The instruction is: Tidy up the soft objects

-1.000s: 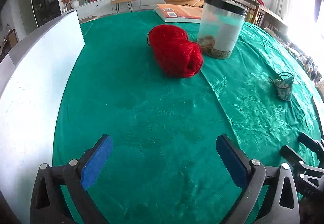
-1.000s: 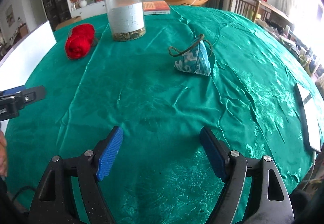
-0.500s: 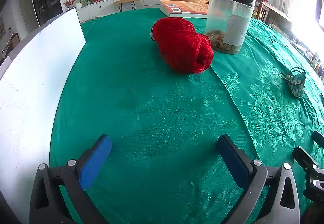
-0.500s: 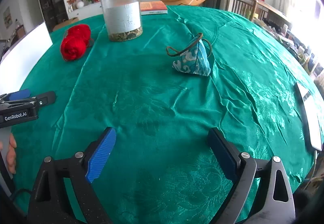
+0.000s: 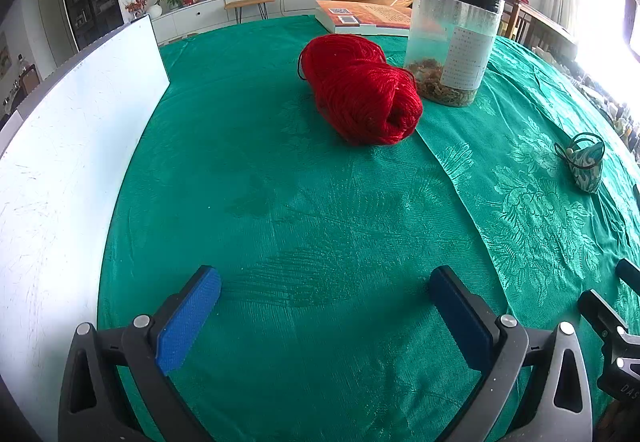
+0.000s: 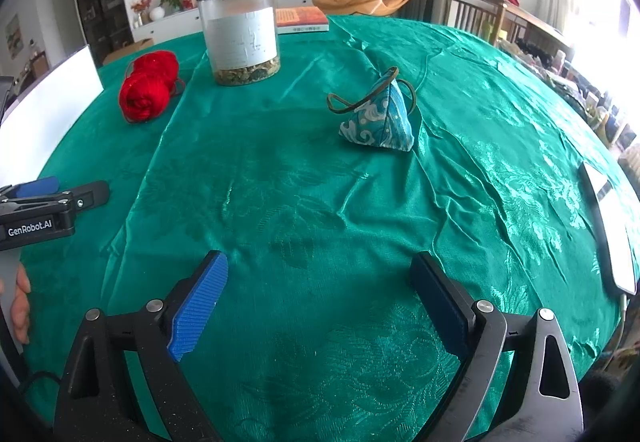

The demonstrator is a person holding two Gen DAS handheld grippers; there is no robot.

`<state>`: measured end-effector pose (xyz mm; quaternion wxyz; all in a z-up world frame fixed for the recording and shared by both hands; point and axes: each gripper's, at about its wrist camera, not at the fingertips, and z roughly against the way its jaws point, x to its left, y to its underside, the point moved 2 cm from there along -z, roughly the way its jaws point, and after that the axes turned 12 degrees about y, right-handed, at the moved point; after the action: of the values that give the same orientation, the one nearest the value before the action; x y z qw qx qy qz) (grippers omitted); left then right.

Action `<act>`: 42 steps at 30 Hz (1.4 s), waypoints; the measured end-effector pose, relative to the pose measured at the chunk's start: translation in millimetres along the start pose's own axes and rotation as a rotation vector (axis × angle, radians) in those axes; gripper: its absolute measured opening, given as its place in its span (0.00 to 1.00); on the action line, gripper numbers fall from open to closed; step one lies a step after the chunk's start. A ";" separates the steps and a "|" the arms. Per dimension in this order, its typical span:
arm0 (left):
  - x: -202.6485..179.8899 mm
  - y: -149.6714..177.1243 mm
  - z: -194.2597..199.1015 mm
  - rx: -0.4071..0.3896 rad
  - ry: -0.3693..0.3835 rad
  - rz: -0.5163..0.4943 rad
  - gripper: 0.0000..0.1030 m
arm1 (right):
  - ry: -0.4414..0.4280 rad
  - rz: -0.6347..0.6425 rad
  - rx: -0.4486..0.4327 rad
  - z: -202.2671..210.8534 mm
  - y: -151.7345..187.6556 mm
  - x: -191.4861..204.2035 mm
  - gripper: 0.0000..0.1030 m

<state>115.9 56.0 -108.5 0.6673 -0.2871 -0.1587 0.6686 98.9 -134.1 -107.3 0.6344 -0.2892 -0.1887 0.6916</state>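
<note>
A red ball of yarn (image 5: 362,94) lies on the green tablecloth (image 5: 320,222), well ahead of my left gripper (image 5: 326,282), which stands open with nothing between its blue pads. In the right wrist view the same red yarn (image 6: 148,88) sits far left. A teal patterned pyramid pouch with a cord loop (image 6: 380,120) rests ahead of my right gripper (image 6: 318,266), also open and empty. The pouch (image 5: 586,166) shows at the right edge of the left wrist view. My left gripper (image 6: 76,192) appears at the left of the right wrist view, held by a hand (image 6: 20,306).
A clear jar with a black lid (image 5: 454,46) holding dried bits stands right behind the yarn. A book (image 5: 364,18) lies at the far table edge. A white board (image 5: 60,146) runs along the left. A flat white device (image 6: 612,234) lies at the right edge.
My left gripper has edged forward, so the yarn and jar look larger and nearer. My right gripper's jaws have spread wider; it has hardly shifted.
</note>
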 end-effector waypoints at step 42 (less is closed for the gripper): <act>-0.1 0.1 0.1 -0.001 -0.001 0.000 1.00 | -0.006 0.003 0.007 0.9 -0.5 -1.5 0.91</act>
<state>115.7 56.0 -108.5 0.6671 -0.2873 -0.1592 0.6686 98.8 -135.4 -106.0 0.6337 -0.2854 -0.1877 0.6941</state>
